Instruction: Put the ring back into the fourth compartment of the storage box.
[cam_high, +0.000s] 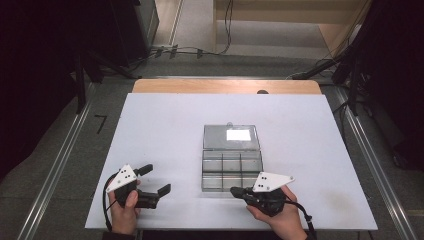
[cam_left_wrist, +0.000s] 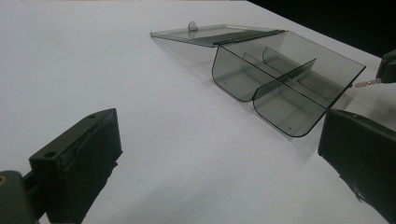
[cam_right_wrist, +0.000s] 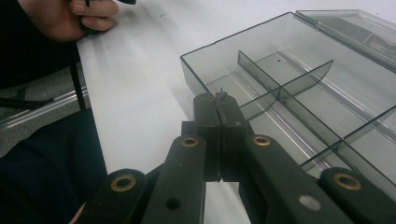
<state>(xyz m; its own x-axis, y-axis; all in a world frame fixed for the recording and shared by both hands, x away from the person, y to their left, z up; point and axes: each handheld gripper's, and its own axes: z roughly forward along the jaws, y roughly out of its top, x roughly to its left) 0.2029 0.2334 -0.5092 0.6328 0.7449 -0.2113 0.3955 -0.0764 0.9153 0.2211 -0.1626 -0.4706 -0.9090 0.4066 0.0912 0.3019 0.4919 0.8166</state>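
At the near edge of a white table, a person's two hands each hold a black gripper. The left gripper rests on the table at the person's left, jaws spread wide with bare tabletop between them, as the left gripper view confirms. The right gripper sits at the person's right, its jaws pressed together; in the right gripper view a thin sliver of something shows at the tips, too small to name. From the left gripper view, a small pinkish piece with a gold end sticks out from the right gripper's tip, just beside the box's near corner. Just beyond the right gripper's tips lies a clear smoky box, its tray split by dividers into compartments, all apparently empty. The box stands open near the table's centre, its lid folded flat away from the person, a bright reflection on it. Beyond the white surface, a strip of wooden edge shows, then grey floor with cables.
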